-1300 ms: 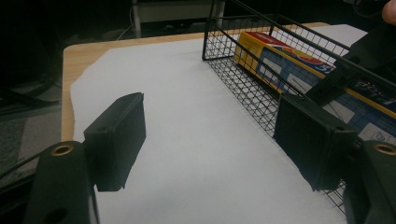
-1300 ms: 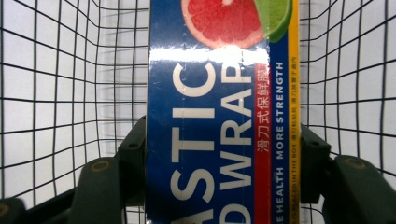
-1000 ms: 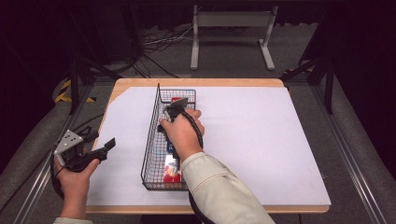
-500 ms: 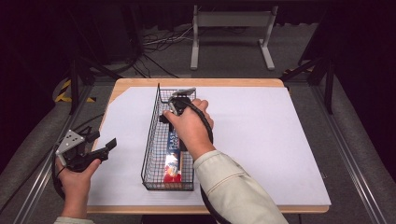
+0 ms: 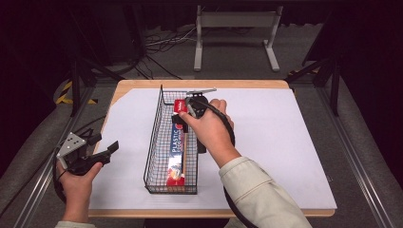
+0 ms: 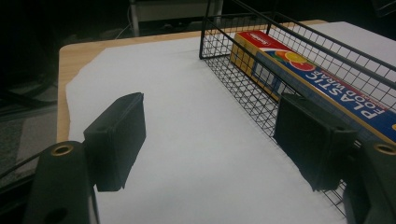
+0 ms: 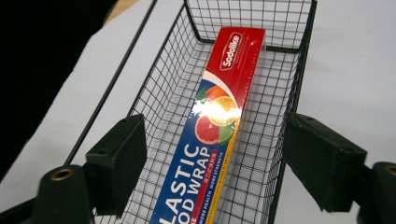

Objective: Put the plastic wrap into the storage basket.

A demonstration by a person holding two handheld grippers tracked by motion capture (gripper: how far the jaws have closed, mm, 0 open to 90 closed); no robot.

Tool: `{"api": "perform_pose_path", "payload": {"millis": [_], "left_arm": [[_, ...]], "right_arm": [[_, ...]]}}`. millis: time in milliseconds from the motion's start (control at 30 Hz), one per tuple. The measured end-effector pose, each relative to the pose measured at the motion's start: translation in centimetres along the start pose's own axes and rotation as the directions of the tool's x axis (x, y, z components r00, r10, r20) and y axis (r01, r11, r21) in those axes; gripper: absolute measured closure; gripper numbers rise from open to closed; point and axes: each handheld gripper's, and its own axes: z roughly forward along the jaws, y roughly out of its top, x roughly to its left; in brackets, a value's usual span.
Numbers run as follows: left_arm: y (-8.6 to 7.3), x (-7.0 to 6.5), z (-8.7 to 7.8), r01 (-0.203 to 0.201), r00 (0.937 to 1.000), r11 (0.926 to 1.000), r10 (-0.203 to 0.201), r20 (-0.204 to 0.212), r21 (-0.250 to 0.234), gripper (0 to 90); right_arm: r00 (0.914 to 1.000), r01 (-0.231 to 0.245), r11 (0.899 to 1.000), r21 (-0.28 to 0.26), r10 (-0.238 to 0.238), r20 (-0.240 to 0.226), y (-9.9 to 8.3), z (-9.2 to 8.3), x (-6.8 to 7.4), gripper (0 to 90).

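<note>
While the left gripper (image 5: 102,151) rested at the near left edge of the table (image 5: 304,142), held low in the person's left hand (image 5: 78,183) with its jaws spread wide and nothing between them, the black wire basket (image 5: 154,142) stood just beside it on the white sheet. Farther in, the box of plastic wrap (image 5: 178,147) lay lengthwise inside the basket, its red end toward the far wall. Above that far end hung the right gripper (image 5: 183,108), its jaws having just been opening, wide apart and gripping nothing, the box lying free below them.
</note>
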Motion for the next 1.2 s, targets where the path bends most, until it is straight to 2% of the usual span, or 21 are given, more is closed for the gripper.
{"api": "perform_pose_path", "payload": {"millis": [67,167,367,533,667,700,767,833,900,933,967,1000,1067,1133,1200], "left_arm": [[-0.1,0.0,0.0,-0.002,1.0000,1.0000,0.002,0.000,0.006,25.3],[-0.3,0.1,-0.1,0.000,1.0000,1.0000,0.000,0.002,0.006,25.2],[-0.5,0.1,-0.1,-0.009,1.0000,0.9999,0.009,0.004,0.014,24.9],[-0.6,0.0,0.0,-0.022,0.9997,0.9996,0.022,0.008,0.017,24.7],[-0.7,0.1,0.0,-0.027,0.9996,0.9994,0.027,0.005,0.020,24.5],[-0.7,0.1,0.0,-0.028,0.9996,0.9994,0.027,0.003,0.021,24.5],[-0.8,0.2,-0.1,-0.029,0.9996,0.9993,0.028,0.005,0.024,24.4],[-0.9,0.2,-0.1,-0.029,0.9996,0.9993,0.028,0.005,0.025,24.3],[-1.2,0.2,0.0,-0.035,0.9994,0.9988,0.035,0.004,0.033,24.2],[-1.2,0.2,0.0,-0.035,0.9994,0.9988,0.035,0.004,0.033,24.1],[-1.4,0.2,0.0,-0.039,0.9992,0.9986,0.039,0.005,0.035,24.1],[-1.5,0.2,0.0,-0.037,0.9993,0.9987,0.037,0.002,0.036,24.0],[-1.7,0.2,0.0,-0.036,0.9993,0.9989,0.036,-0.008,0.030,24.0],[-2.0,0.1,0.1,-0.031,0.9995,0.9993,0.032,-0.004,0.021,24.0],[-2.3,-0.2,0.4,-0.051,0.9986,0.9979,0.052,-0.007,0.039,24.0]], "right_arm": [[0.9953,0.080,0.996,-0.025,-0.081,-0.052,-0.1,-0.5,-0.7,18.7],[0.9835,0.157,0.985,-0.076,-0.163,-0.078,-0.5,-1.3,-2.0,18.7],[0.9728,0.184,0.977,-0.105,-0.196,-0.123,-1.5,-3.1,-6.1,17.5],[0.9746,0.166,0.976,-0.140,-0.184,-0.128,-1.9,-4.8,-9.8,16.7],[0.9704,0.195,0.968,-0.157,-0.214,-0.113,-2.1,-6.0,-12.3,14.7],[0.9696,0.210,0.965,-0.157,-0.226,-0.094,-2.2,-6.3,-12.9,14.5],[0.9599,0.259,0.952,-0.166,-0.272,-0.066,-2.5,-6.7,-14.2,13.6],[0.9582,0.264,0.950,-0.169,-0.278,-0.067,-2.6,-6.8,-14.6,13.5],[0.9552,0.271,0.943,-0.191,-0.288,-0.068,-3.2,-7.1,-16.0,13.2],[0.9552,0.271,0.943,-0.191,-0.288,-0.068,-3.2,-7.1,-16.0,13.2],[0.9559,0.264,0.943,-0.200,-0.284,-0.075,-3.5,-7.2,-16.7,13.0],[0.9518,0.276,0.936,-0.218,-0.298,-0.074,-4.1,-7.2,-18.0,12.8],[0.9474,0.289,0.930,-0.227,-0.312,-0.071,-4.8,-7.1,-19.1,12.2],[0.9404,0.311,0.917,-0.252,-0.335,-0.059,-5.7,-6.8,-20.4,12.2],[0.9429,0.301,0.915,-0.270,-0.328,-0.060,-6.6,-6.7,-21.4,11.8]]}}
